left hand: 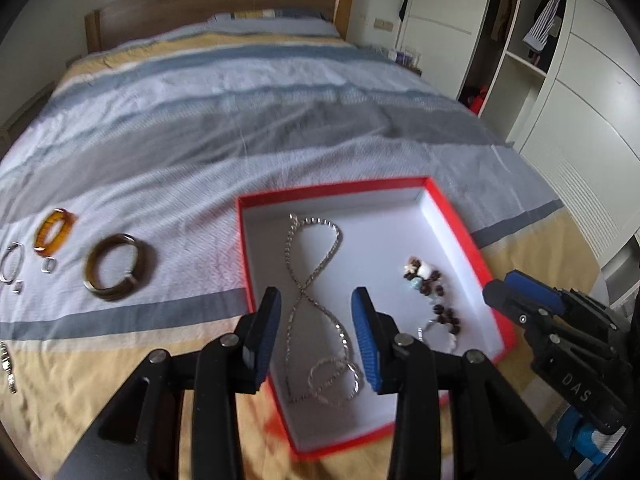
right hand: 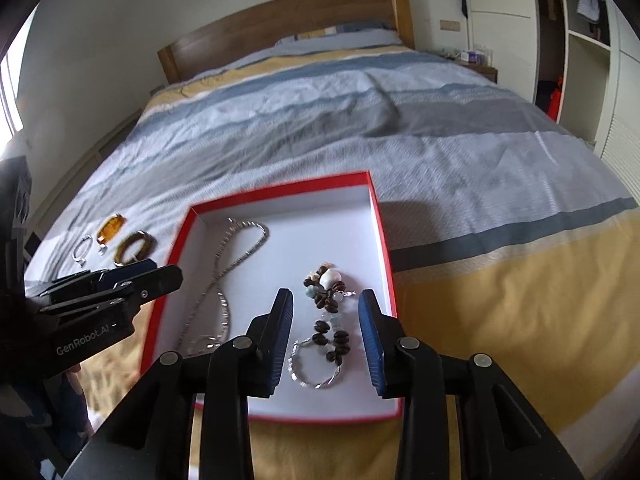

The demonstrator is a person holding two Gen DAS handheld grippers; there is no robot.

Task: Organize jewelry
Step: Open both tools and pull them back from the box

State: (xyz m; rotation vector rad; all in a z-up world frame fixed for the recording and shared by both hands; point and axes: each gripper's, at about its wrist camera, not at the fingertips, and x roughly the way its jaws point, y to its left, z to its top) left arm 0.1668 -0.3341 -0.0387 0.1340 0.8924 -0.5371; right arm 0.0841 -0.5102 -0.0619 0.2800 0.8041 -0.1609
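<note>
A red box (left hand: 456, 224) with a white inside lies on the bed; it also shows in the right wrist view (right hand: 382, 232). In it lie a silver chain necklace (left hand: 316, 276) (right hand: 236, 256) and a beaded bracelet with brown beads (left hand: 430, 288) (right hand: 330, 312). My left gripper (left hand: 316, 300) is open and empty above the necklace. My right gripper (right hand: 326, 300) is open and empty above the bead bracelet. On the bedspread left of the box lie a dark bangle (left hand: 116, 266) (right hand: 134, 250), an amber bangle (left hand: 54, 230) (right hand: 110, 228) and small silver pieces (left hand: 12, 266) (right hand: 82, 252).
The striped bedspread (left hand: 240, 120) stretches to a wooden headboard (left hand: 216, 4). White wardrobes (left hand: 580, 128) stand at the right. A watch-like piece (left hand: 6, 364) lies at the far left edge. My right gripper shows at the right of the left wrist view (left hand: 520, 300).
</note>
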